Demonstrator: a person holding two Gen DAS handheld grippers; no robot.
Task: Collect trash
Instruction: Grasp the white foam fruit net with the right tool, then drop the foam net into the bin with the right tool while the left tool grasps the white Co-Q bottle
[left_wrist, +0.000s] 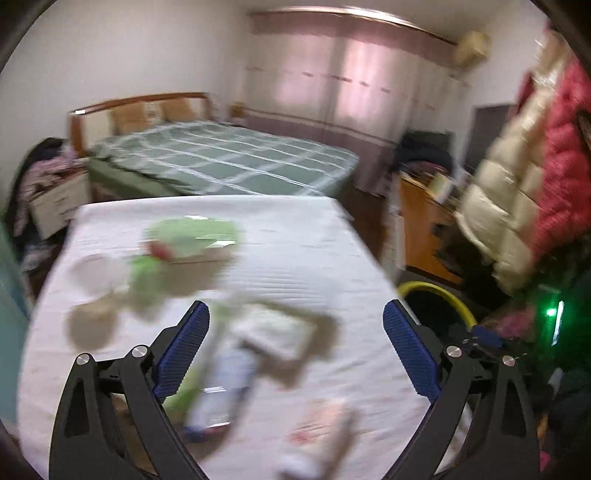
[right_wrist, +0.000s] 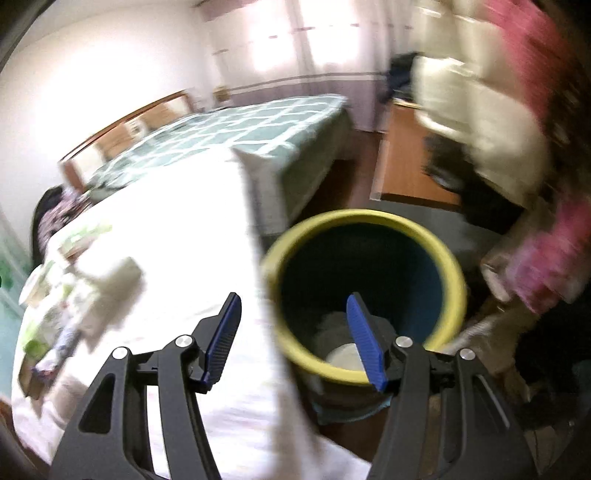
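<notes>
Right hand-held gripper is hanging wide and empty over the bin, something pale inside; left hand-held gripper, also wide, is facing wrappers lying mid-desk. Most trash left.
</notes>
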